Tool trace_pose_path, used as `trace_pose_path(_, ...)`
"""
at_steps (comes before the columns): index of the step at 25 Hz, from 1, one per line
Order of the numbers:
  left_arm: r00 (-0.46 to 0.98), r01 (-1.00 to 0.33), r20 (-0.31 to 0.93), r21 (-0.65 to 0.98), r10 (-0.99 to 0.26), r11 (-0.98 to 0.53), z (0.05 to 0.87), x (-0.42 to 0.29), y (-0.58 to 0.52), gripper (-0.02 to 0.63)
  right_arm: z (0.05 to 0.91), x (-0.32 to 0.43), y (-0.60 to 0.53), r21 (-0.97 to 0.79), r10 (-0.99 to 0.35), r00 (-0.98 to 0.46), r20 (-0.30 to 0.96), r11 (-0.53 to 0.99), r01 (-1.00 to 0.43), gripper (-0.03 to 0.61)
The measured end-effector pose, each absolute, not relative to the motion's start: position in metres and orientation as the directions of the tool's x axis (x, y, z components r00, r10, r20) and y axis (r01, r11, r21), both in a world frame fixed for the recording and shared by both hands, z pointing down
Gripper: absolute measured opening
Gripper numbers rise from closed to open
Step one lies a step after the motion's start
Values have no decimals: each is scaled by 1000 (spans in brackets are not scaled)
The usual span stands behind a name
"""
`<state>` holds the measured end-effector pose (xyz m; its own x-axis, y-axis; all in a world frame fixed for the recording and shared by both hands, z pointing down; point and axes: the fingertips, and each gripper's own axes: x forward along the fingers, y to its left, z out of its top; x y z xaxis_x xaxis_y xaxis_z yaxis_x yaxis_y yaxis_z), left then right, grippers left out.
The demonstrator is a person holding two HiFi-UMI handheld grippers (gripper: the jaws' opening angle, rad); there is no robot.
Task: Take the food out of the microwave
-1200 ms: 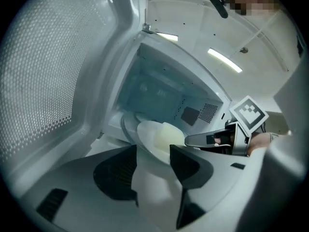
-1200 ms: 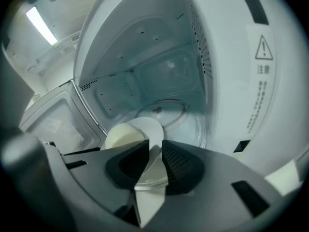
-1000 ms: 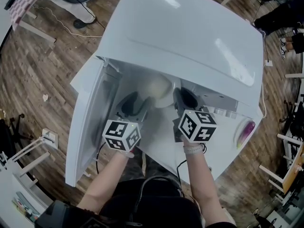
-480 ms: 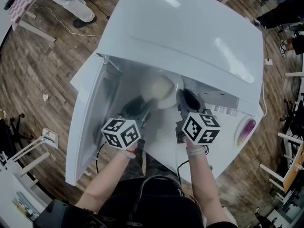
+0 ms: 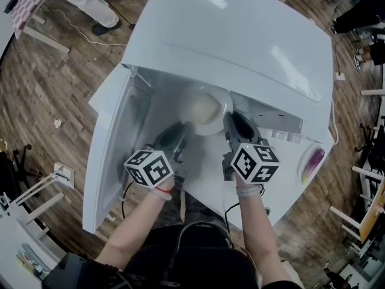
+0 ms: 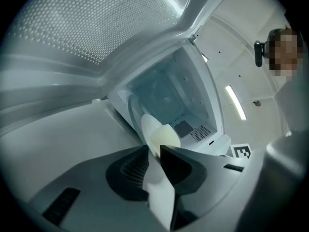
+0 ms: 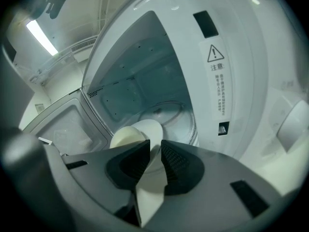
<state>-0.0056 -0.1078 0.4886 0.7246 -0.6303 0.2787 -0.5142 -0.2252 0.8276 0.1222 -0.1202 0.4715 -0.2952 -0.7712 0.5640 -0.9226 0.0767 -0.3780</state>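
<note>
My left tongs (image 6: 153,149), just closed, and right tongs (image 7: 153,146) clamp the plate (image 5: 213,128). Next, I judge: draw it level from the microwave (image 5: 240,41).

The microwave (image 5: 240,35) has a smooth, glossy white shell that catches the lights, its door (image 6: 96,28) carries a finely dotted mesh screen, the plate (image 5: 212,129) looks smooth matt white, and the floor (image 5: 54,95) is brown grained wood.

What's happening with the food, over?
Copy: left gripper just closed on plate rim, right gripper clamped too. Pale bun on it, at microwave mouth. Nothing blocking, door open.
</note>
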Motion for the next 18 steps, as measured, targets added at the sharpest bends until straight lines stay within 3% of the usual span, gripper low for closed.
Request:
trace_pose_path(7, 729, -432, 241, 888, -640, -157, 486, -6, -107, 63, 471, 124, -114, -405, -785, -294, 545, 60, -912, 84)
trace_pose_path(18, 733, -462, 259, 868, -629, -181, 487, -5, -98, 63, 472, 125, -106, -439, -809, -299, 505, 58, -897, 81)
